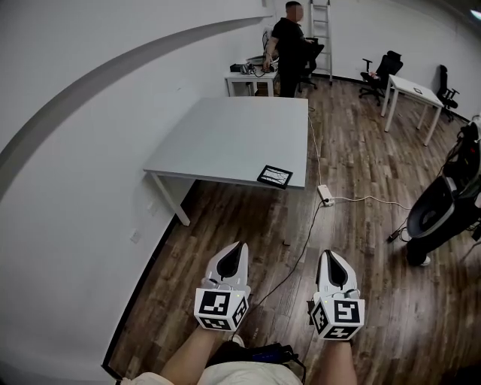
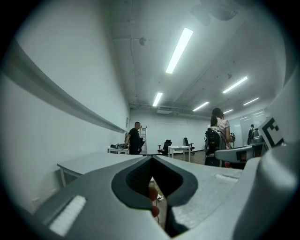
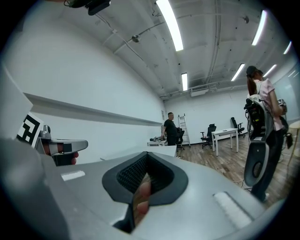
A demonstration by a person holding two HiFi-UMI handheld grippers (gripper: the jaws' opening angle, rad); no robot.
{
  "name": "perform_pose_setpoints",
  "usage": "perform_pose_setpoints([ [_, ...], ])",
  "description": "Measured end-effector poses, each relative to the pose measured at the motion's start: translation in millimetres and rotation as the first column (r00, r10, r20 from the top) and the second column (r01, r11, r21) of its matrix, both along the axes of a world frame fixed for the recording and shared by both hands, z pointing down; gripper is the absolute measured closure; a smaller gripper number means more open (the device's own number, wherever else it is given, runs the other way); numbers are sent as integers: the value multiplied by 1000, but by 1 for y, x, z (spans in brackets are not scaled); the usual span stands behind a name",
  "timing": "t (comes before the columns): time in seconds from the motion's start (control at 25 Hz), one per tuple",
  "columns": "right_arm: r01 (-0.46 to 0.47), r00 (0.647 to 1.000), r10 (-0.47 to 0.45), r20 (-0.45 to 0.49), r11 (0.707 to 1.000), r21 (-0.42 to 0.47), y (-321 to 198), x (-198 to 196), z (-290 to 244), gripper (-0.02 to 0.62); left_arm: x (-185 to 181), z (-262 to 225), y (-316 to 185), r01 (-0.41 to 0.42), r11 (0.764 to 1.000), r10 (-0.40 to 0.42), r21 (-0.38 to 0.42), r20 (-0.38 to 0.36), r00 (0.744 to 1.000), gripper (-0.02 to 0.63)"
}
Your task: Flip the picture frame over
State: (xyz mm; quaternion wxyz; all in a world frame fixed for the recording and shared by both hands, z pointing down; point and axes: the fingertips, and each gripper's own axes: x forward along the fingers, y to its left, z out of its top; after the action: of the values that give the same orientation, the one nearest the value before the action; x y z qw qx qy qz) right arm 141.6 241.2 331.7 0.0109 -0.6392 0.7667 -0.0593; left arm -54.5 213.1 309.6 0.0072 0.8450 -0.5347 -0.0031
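Picture frame point(image 1: 275, 177) flat at tabletop point(image 1: 225, 135) edge: probably light, stiff, breakable; best taken by its border. Left gripper point(image 1: 236, 252) and right gripper point(image 1: 331, 259): fingers closed, empty.

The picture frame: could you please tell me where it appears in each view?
Head view: picture frame lies on the grey table's near right corner.
Left gripper view: not in it.
Right gripper view: not in it.
Shared landmark: the person in black beside the ladder.
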Motion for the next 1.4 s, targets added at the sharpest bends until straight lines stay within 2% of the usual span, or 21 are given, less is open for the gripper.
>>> perform_pose_setpoints([
  [0.16,5,1000,-5,7,1000,-8,-5,8,4,569,12,0,-4,-3,1000,3,3,1,1000,606],
  [0.44,11,1000,-11,-16,999,-33,-33,0,13,569,12,10,-34,-15,1000,15,-12,-17,1000,606],
  [0.68,13,998,-16,-56,998,-62,-82,-20,18,569,-2,17,-84,-23,1000,22,-16,-41,999,606],
  [1.12,3,992,-16,-124,995,-103,-193,-81,25,569,-52,30,-199,-63,998,61,-29,-78,995,606],
  [1.28,-27,986,6,-168,992,-121,-223,-90,28,568,-52,33,-231,-123,992,121,-24,-66,991,606],
  [1.4,-51,984,26,-178,989,-138,-236,-92,36,568,-53,39,-247,-129,992,129,-9,-50,990,606],
])
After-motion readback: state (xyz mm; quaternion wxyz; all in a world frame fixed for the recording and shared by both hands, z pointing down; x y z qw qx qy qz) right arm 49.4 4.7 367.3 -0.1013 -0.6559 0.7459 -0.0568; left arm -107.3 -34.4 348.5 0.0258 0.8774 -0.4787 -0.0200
